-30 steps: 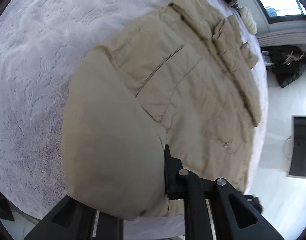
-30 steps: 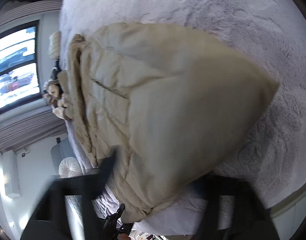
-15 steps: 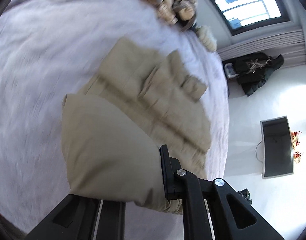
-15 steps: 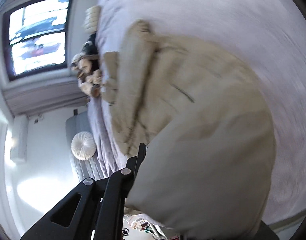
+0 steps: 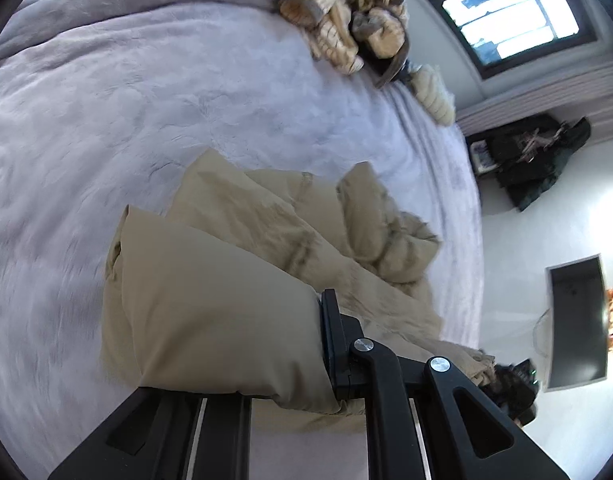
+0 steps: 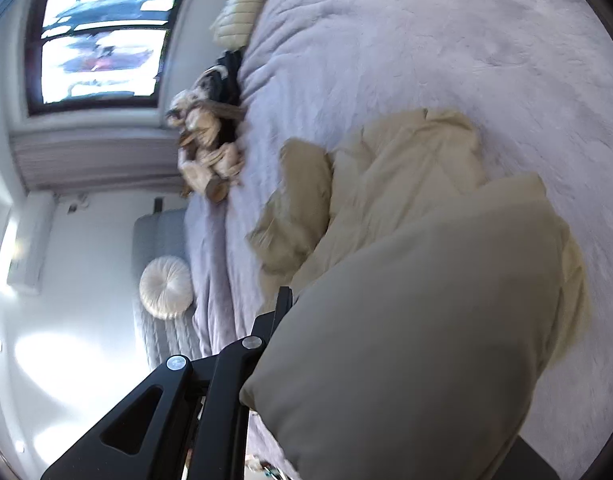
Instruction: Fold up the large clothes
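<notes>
A: What takes up most of the view?

B: The bed (image 5: 154,92), spread with a pale lilac plush blanket. Everything else I place by it.

A: And the garment?

B: A beige padded jacket (image 5: 306,224) lies on the bed, near its middle. The far part rests bunched and creased on the blanket; the near part is lifted off the bed and drapes over both pairs of tongs.

A: How do the tongs stand?

B: The left tongs (image 5: 290,364) are pressed together on a thick fold of the jacket; cloth covers one finger, the other shows black against the fabric. The right tongs (image 6: 346,340) have just been closing, and now they pinch another fold of the same jacket, which hides one finger entirely.

A: Anything else on the bed?

B: At its far end, below the window (image 6: 98,36), sits a heap of tan and cream stuffed toys (image 5: 346,28). A cream ribbed cushion (image 5: 434,92) lies just beside them at the bed's edge.

A: Off the bed?

B: A round white cushion (image 6: 166,286) rests on a grey bench beside the bed. A dark flat screen (image 5: 578,320) hangs on the white wall beyond the bed's side.
</notes>
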Demonstrator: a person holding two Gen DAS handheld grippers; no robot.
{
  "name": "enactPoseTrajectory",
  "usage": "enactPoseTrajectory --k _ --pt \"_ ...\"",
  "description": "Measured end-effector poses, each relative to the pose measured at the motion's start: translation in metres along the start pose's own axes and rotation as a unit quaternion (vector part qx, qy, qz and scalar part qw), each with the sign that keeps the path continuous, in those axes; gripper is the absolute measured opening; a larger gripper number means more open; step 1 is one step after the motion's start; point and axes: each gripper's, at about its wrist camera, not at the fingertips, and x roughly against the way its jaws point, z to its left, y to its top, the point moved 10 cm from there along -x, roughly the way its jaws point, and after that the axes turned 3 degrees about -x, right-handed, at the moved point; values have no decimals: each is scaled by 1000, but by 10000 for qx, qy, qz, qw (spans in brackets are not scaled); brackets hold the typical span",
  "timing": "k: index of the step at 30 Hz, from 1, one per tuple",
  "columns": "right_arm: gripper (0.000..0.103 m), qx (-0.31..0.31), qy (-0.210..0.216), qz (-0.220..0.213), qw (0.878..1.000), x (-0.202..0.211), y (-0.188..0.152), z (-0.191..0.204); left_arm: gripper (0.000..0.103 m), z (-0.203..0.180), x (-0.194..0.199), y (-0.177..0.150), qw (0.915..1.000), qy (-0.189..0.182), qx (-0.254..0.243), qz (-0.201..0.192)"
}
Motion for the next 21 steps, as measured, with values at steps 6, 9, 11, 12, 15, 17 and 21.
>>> enactPoseTrajectory --k 6,9,11,12,15,17,21 --pt "12 -344 -337 -131 9988 -43 26 -24 18 9 -49 21 9985 318 -214 384" --pt "15 -489 -443 -148 9977 -50 30 -29 21 11 -53 23 9975 377 -248 541" --pt "18 -458 -526 -117 9975 -51 31 -28 49 8 -45 25 9977 334 -339 487" --pt "26 -426 -536 -118 9976 -50 31 -26 61 6 -38 26 9978 338 -404 411" --pt "69 -221 -502 -173 9983 -45 33 -15 85 -1 -11 36 9964 486 -701 -17" --pt "71 -19 -553 -179 9983 -41 33 -6 85 -2 4 43 9928 735 -911 -262" --pt "67 542 -834 -237 9948 -29 24 6 83 2 9 46 9839 1211 -1238 -448"
